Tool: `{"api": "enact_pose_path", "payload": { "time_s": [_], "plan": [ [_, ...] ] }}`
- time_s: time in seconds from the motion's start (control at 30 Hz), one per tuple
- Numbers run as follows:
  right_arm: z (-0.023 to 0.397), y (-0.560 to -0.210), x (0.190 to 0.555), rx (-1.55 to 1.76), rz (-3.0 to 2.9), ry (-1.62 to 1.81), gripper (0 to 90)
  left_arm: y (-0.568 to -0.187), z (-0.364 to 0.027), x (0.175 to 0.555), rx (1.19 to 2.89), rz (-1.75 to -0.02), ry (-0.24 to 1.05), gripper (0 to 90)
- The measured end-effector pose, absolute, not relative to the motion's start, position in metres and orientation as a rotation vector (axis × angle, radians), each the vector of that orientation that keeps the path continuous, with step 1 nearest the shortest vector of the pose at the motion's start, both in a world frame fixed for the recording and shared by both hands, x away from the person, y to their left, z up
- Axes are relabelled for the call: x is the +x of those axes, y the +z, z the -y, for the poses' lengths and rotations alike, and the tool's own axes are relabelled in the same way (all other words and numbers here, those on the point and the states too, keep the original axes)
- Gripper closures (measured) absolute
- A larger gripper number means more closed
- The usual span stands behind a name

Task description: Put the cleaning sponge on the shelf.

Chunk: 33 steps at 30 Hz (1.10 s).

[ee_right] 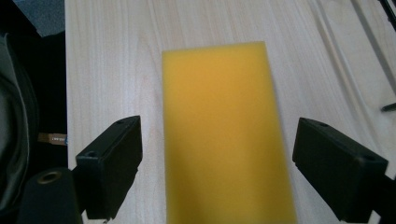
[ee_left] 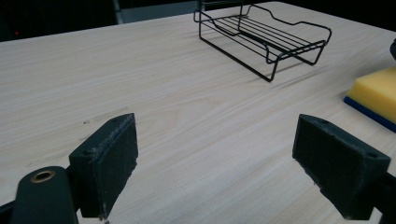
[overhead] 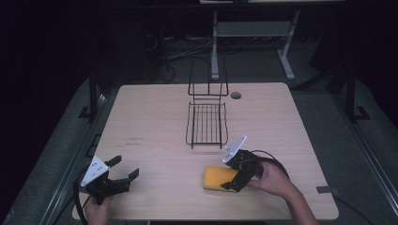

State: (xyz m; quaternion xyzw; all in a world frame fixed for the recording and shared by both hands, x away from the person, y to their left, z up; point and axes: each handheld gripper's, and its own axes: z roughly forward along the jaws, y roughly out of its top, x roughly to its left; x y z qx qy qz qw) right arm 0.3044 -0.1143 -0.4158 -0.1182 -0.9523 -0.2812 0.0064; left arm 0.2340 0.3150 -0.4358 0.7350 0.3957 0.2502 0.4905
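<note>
A yellow sponge (overhead: 217, 178) with a blue underside lies flat on the wooden table (overhead: 150, 117), near its front right. My right gripper (overhead: 229, 174) is open over the sponge's right end. In the right gripper view the sponge (ee_right: 226, 135) runs lengthwise between the two jaws, and a gap shows on each side. My left gripper (overhead: 125, 167) is open and holds nothing, near the front left corner of the table. From the left gripper view, the sponge (ee_left: 377, 92) sits at the far right edge beyond my left gripper (ee_left: 215, 168).
A black wire rack (overhead: 206, 123) with an upright back stands at the table's middle, beyond the sponge; it is empty, and the same rack (ee_left: 261, 37) appears ahead in the left gripper view. A cable hole (overhead: 236, 95) lies near the far edge. Dark floor surrounds the table.
</note>
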Motion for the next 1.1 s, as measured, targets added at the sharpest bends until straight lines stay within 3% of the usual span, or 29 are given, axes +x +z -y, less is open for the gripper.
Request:
{"api": "enact_pose_path", "payload": {
  "time_s": [1.1],
  "plan": [
    [0.095, -0.436, 0.312, -0.324, 3.018, -0.712, 15.6, -0.435, -0.314, 0.234, 1.791, -0.957, 0.604, 13.5]
  ]
}}
